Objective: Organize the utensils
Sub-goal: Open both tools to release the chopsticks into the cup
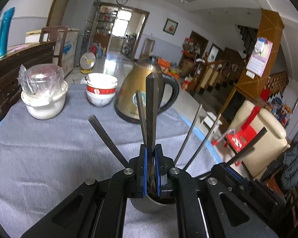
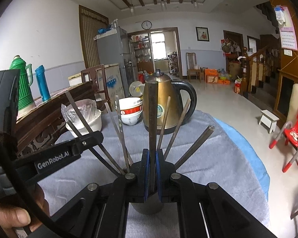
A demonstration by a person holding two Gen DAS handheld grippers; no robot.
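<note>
left gripper (image 1: 151, 168) pinches a dark flat-sided chopstick (image 1: 152, 107), upright at frame centre, directly above the grey metal cup (image 1: 149, 206); right gripper (image 2: 152, 170) pinches another dark chopstick (image 2: 153, 123), equally near.

- "GenRobot.AI" in white letters on black arm of left gripper (image 2: 55, 156), right wrist view.
- Blue print on white chest freezer (image 2: 113, 79): too blurred to read.
- Round label on kettle (image 2: 161, 109): unreadable.
- Wall calendar (image 2: 288, 37): number grid too small to read.
</note>
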